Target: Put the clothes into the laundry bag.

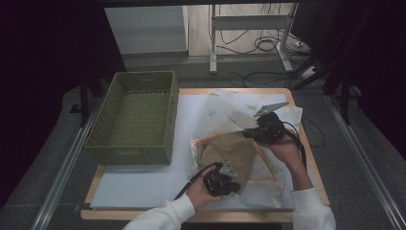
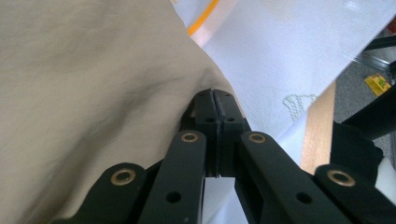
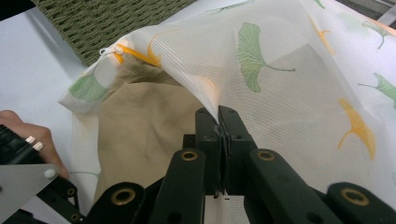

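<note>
Beige soft cloth (image 2: 93,93) pinched by left claw (image 2: 215,95), sheer leaf-print mesh bag (image 3: 289,93) apparently gripped by right claw (image 3: 219,114), woven basket (image 1: 131,115) nearby

beige garment (image 2: 93,93) is looking like soft matt woven cloth, creasing. mesh bag (image 3: 299,84) is showing as sheer netted fabric, leaf print, orange trim. basket (image 1: 136,115) is reading as rough green weave. table (image 1: 313,158) edge is showing bare wood. jaws are looking matt black plastic, brass rivets.

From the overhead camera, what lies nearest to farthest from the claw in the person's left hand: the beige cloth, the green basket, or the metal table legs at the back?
1. Beige cloth, pinched in the left claw.
2. Green woven basket, up-left on the table.
3. Metal table legs, far back on the floor.
</note>
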A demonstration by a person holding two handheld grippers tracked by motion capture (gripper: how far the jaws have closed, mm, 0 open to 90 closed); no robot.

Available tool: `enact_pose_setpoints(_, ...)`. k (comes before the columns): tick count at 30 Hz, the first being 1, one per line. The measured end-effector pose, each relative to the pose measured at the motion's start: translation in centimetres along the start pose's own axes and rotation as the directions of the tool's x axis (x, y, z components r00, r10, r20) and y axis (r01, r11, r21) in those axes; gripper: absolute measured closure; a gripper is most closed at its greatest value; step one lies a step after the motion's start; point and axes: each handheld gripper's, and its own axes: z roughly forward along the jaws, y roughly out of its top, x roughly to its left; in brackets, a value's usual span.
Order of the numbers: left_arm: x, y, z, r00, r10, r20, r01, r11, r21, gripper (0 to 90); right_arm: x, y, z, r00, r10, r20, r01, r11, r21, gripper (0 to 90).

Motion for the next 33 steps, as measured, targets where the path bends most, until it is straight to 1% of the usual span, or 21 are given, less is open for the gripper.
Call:
enact_pose_setpoints(3,0.2,0.2,0.2,0.9998,-0.015,-0.012,0.015,0.9999,-0.006,90.0,0.0,0.0,0.0,1.0,0.0,0.0,0.0,1.0,-0.001,86.4)
enact_pose_setpoints(4,0.3,0.3,0.2,0.9998,-0.012,-0.015,0.012,0.9999,-0.001,90.0,0.0,0.0,0.0,1.0,-0.001,0.0,0.001,1.0,-0.001,86.5)
enact_pose_setpoints(7,0.5,0.6,0.4,0.9995,-0.024,-0.022,0.024,0.9997,-0.007,90.0,0.0,0.0,0.0,1.0,-0.001,-0.001,0.001,1.0,-0.001,86.4)
enact_pose_setpoints(11,0.8,1.0,0.6,0.9991,-0.026,-0.034,0.025,0.9997,-0.007,90.0,0.0,0.0,0.0,1.0,-0.002,-0.003,0.002,1.0,0.002,86.4)
enact_pose_setpoints(12,0.8,1.1,0.7,0.9988,-0.031,-0.038,0.03,0.9994,-0.014,90.0,0.0,0.0,0.0,1.0,-0.002,-0.004,0.002,1.0,0.002,86.5)
enact_pose_setpoints(16,1.0,1.4,0.8,0.9981,-0.026,-0.056,0.026,0.9996,-0.008,90.0,0.0,0.0,-0.1,1.0,-0.003,-0.006,0.003,1.0,0.0,86.4)
enact_pose_setpoints(17,1.1,1.6,0.8,0.9976,-0.03,-0.062,0.029,0.9995,-0.006,90.0,0.0,0.0,-0.1,1.0,-0.005,-0.007,0.005,1.0,-0.001,86.4)
enact_pose_setpoints(24,1.5,2.1,1.1,0.9965,-0.035,-0.076,0.035,0.9994,-0.001,90.0,0.1,0.0,-0.1,0.9999,-0.006,-0.009,0.006,1.0,0.001,86.4)
enact_pose_setpoints(31,2.0,2.3,1.2,0.9943,-0.054,-0.091,0.052,0.9983,-0.024,90.0,0.1,0.0,-0.1,0.9999,-0.006,-0.008,0.006,1.0,0.0,86.5)
enact_pose_setpoints(33,2.1,2.4,1.3,0.993,-0.067,-0.097,0.064,0.9974,-0.033,90.0,0.1,0.0,-0.1,0.9999,-0.007,-0.008,0.007,1.0,0.0,86.4)
